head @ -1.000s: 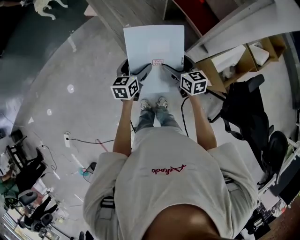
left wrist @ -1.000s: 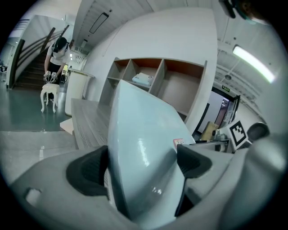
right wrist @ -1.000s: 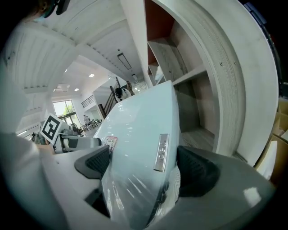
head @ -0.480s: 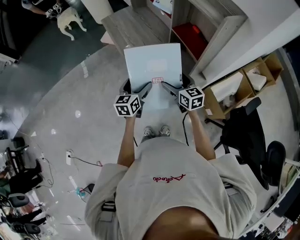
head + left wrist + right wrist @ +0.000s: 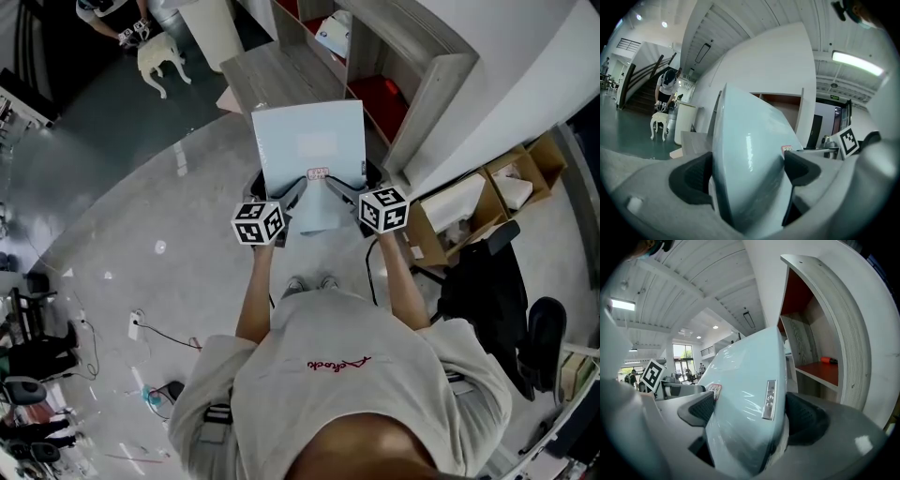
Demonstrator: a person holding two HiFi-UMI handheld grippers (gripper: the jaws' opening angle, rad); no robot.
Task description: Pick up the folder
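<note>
Both claws are clamped on the pale blue folder (image 5: 309,141): the left claw (image 5: 296,187) pinches its near short edge towards the lower left corner and the right claw (image 5: 335,186) towards the lower right, so neither hand is nearer. The folder sits at upper centre of the head view, held clear of the floor (image 5: 169,206), its long axis running up the frame away from the person, with the shelf unit (image 5: 412,84) to its upper right. Both forearms reach forward side by side, so the pick-up looks already made and rests on an even two-sided hold.
</note>
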